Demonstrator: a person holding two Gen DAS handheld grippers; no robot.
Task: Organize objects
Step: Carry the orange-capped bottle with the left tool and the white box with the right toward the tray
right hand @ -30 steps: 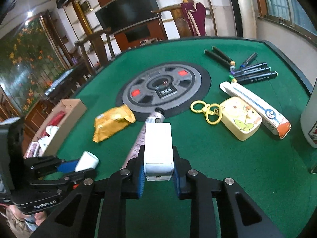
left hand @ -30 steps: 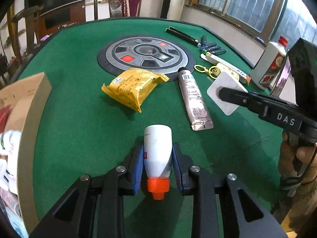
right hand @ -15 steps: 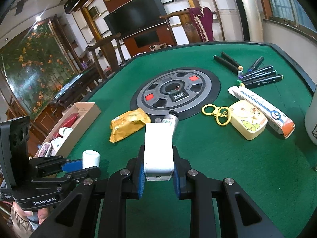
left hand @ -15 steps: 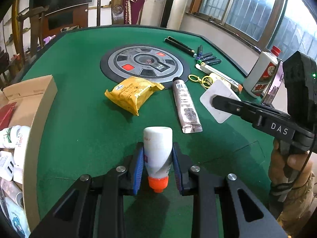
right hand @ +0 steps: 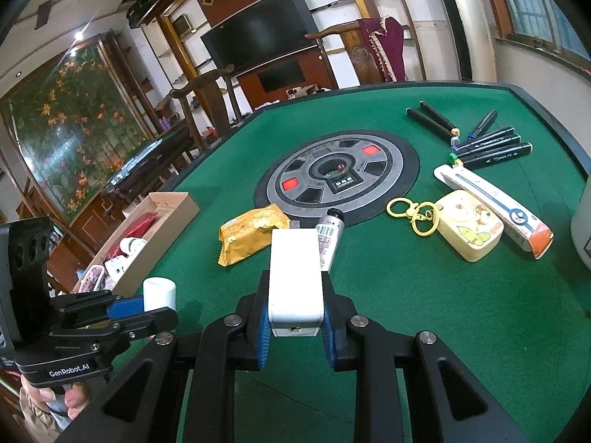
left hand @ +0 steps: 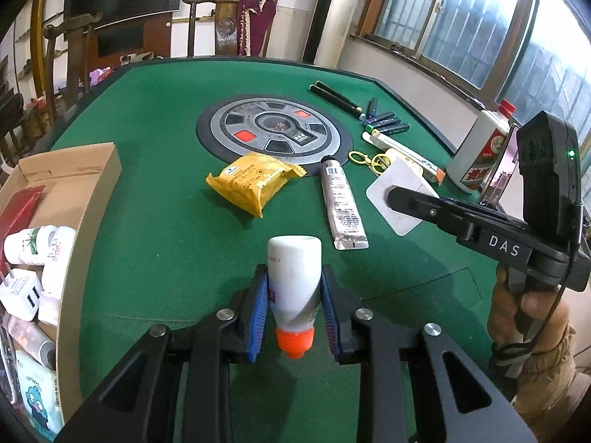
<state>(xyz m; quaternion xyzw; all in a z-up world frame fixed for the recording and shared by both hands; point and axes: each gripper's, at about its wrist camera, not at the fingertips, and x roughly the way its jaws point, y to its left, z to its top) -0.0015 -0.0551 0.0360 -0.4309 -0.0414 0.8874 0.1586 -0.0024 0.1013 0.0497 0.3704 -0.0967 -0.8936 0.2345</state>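
Observation:
My left gripper (left hand: 294,293) is shut on a small white bottle (left hand: 293,277) with an orange cap, held above the green felt with the cap toward the camera. In the right wrist view that bottle (right hand: 159,293) shows at lower left in the left gripper (right hand: 147,304). My right gripper (right hand: 295,288) is shut on a white rectangular charger block (right hand: 294,277); from the left wrist it appears as a white slab (left hand: 400,195) at the tip of the right gripper (left hand: 393,197). An open cardboard box (left hand: 83,199) with several items stands at the table's left edge.
On the felt lie a yellow snack packet (left hand: 255,181), a grey tube (left hand: 341,203), a yellow keychain case (right hand: 467,225), a white long box (right hand: 491,201) and several markers (right hand: 487,146). A round console (left hand: 275,133) sits mid-table. A white liquor bottle (left hand: 480,151) stands far right.
The left gripper has risen and drawn back with the bottle, so the box and table look farther. The right gripper's view has tilted up slightly, its grip unchanged.

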